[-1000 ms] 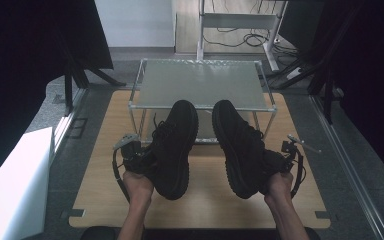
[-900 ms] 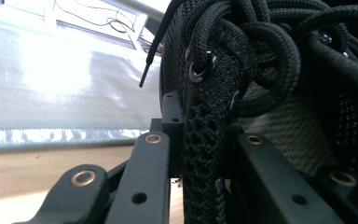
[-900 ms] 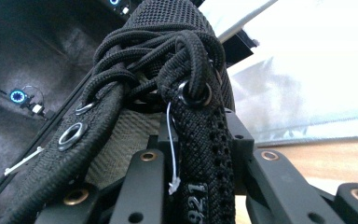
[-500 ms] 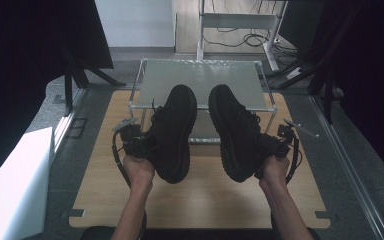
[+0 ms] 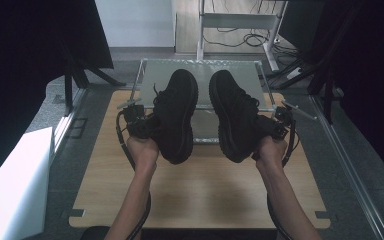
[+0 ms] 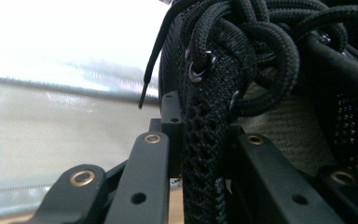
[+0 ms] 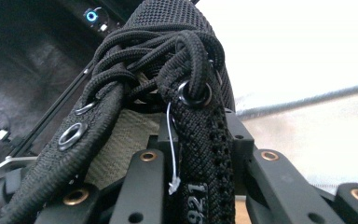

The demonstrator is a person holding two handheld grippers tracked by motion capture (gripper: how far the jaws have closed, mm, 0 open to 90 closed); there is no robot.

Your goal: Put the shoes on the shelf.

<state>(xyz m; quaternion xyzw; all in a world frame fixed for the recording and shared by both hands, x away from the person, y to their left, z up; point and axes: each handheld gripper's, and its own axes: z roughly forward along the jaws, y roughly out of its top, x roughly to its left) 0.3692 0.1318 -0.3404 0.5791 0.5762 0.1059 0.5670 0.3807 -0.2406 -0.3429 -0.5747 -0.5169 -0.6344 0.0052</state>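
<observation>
Two black lace-up shoes hang in the air above the wooden table (image 5: 200, 192), toes pointing away from me. My left gripper (image 5: 141, 125) is shut on the left shoe (image 5: 177, 112). In the left gripper view the jaws of my left gripper (image 6: 205, 140) pinch the mesh side wall of that left shoe (image 6: 209, 116) just below the eyelets. My right gripper (image 5: 272, 126) is shut on the right shoe (image 5: 232, 115). In the right gripper view, my right gripper (image 7: 200, 140) clamps the laced collar edge of the right shoe (image 7: 200, 126). Both toes reach over the low rack.
A low metal-framed rack with a frosted top shelf (image 5: 200, 72) stands at the table's far edge. A white box (image 5: 15, 185) sits on the floor at the left. Dark panels flank both sides, and a desk frame with cables (image 5: 240, 22) stands behind.
Both hands have risen and moved away from me, carrying the shoes from over the table's middle until their toes are over the rack. The grips look unchanged.
</observation>
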